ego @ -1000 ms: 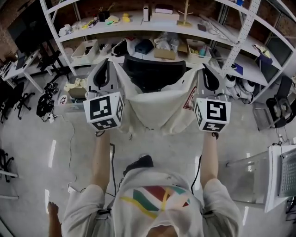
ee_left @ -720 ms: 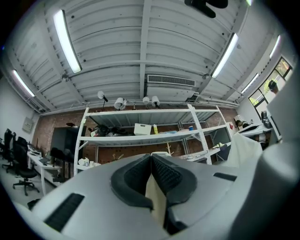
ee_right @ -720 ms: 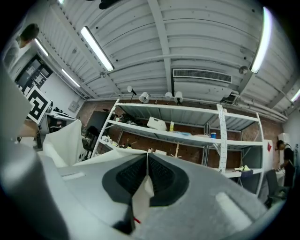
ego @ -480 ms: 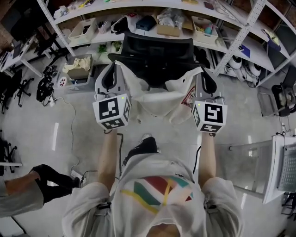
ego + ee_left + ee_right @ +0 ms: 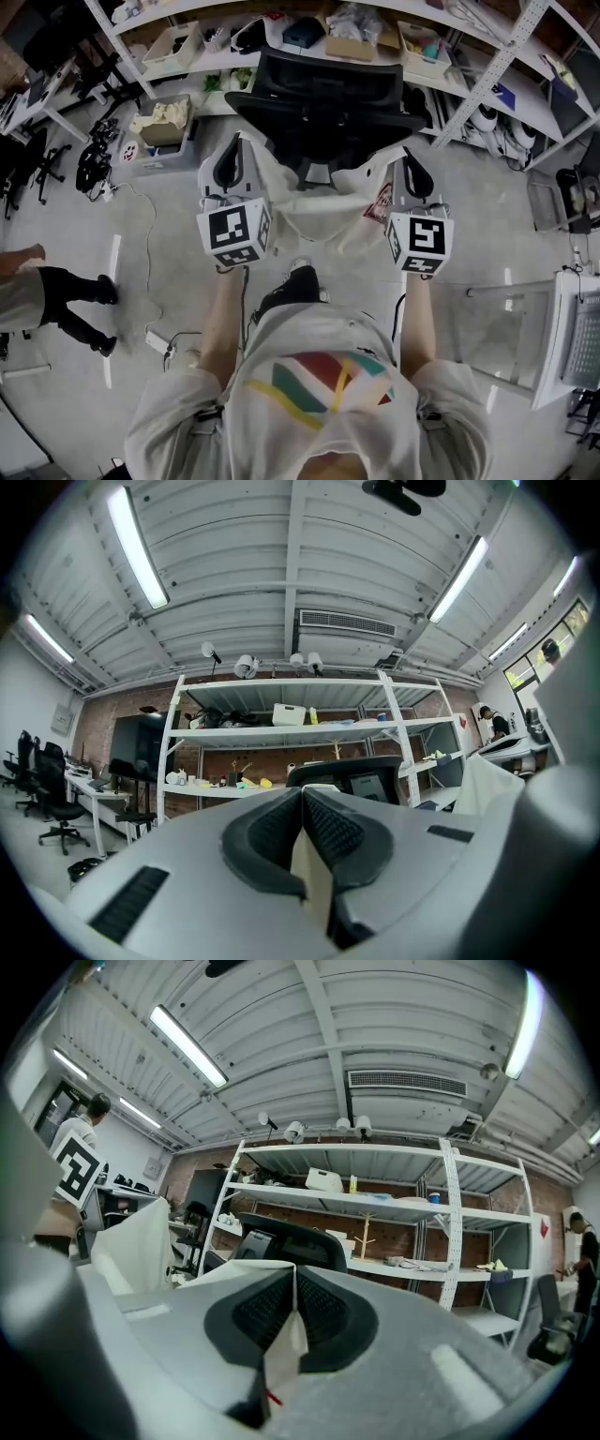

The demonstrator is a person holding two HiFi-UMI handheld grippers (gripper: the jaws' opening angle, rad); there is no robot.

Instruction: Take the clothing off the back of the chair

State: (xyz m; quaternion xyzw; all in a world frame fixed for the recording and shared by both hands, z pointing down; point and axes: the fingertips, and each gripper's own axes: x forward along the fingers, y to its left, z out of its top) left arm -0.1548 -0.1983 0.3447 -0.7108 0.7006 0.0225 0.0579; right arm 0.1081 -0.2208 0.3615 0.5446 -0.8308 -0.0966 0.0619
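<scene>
1. nearest to us, our own t-shirt point(image 5: 319, 384) carries a print of coloured stripes, with no lettering on it that we can read.
2. the left gripper point(image 5: 302, 799) has its jaws pressed together on a fold of the cream garment point(image 5: 314, 225). the cloth shows as a pale wedge between the dark ribbed pads.
3. the right gripper point(image 5: 293, 1279) is pinched the same way on another edge of that garment, and a thin red line shows at the lower end of the cloth there.
4. the left marker cube point(image 5: 234, 234) and the right marker cube point(image 5: 419, 242) bear black-and-white square patterns and no words.
5. the garment hangs in a sag between the two grippers, on our side of the black chair point(image 5: 328, 89). we cannot tell whether it touches the seat.
6. a red-edged triangle print point(image 5: 381, 201) sits on the cloth just beside the right gripper, and anything written in it is too small to read.
7. beyond the chair, the white shelves point(image 5: 487, 70) hold bins and boxes, with no label legible.
</scene>
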